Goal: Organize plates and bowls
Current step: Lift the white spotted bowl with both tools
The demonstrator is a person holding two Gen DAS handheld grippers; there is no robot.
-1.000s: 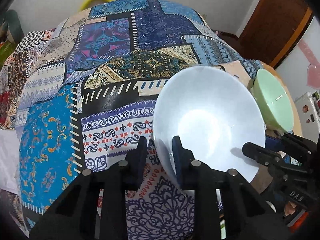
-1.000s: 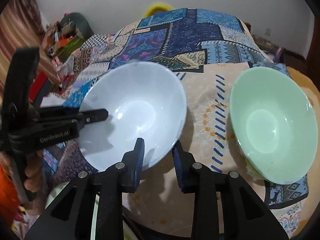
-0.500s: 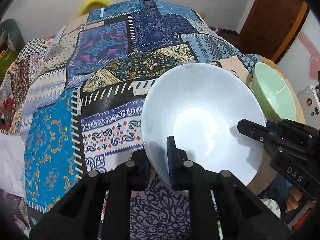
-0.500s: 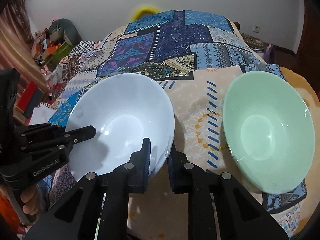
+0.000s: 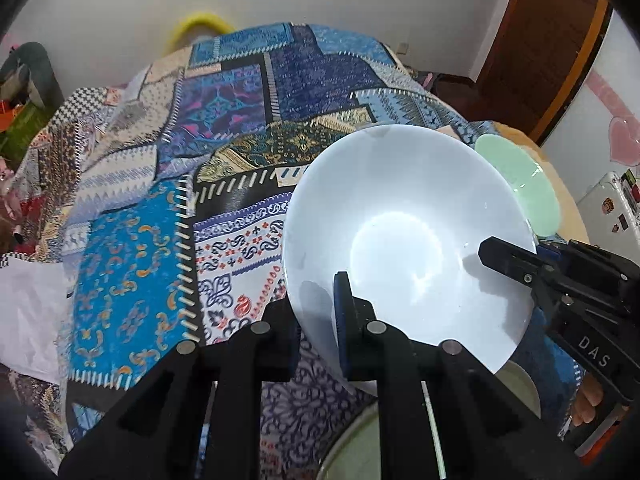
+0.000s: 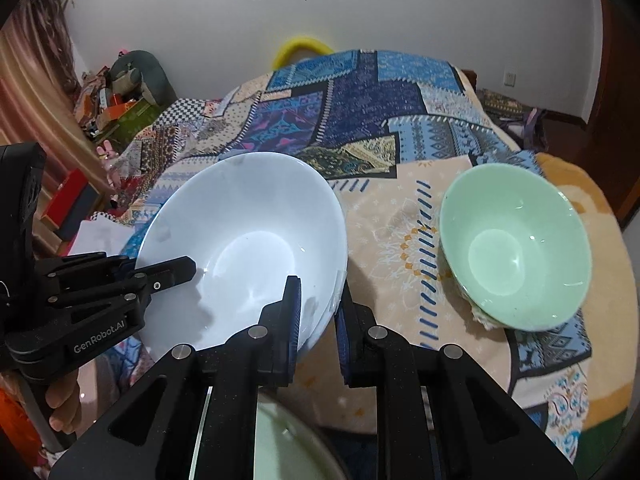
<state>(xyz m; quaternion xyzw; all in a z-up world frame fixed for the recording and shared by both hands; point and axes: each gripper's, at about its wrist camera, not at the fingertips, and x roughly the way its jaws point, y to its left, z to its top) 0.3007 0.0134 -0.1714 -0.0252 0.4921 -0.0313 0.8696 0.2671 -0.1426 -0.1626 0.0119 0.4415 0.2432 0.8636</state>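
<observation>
White walls, a dark wooden door off to one side, and front and centre a round counter draped in a busy patchwork cloth of blues, purples and creams. Here's the change: a second ago both tools stood a little apart around the rim of the wide, pale blue-white glazed bowl, and now both have clamped down and the bowl is coming up. The left gripper has its jaws pinched tight on the near rim, one finger inside the bowl and one outside; the right gripper is squeezed just as tight on the opposite side of the rim, again one finger in, one out. Between the earlier views and this one the bowl has shifted against the cloth pattern and looks clear of it, tilted slightly, carried between the two tools. The smaller mint-green glazed bowl sits on the cloth to the right, well apart from the lifted one and untouched. At the bottom edge of both views a pale green rim peeks out below the grippers; whether it is a plate or a bowl, I can't tell. My read: the grasp is done and the carry has started, probably towards stacking. A two-point rim pinch on smooth glaze could slip if the hands drift apart.
</observation>
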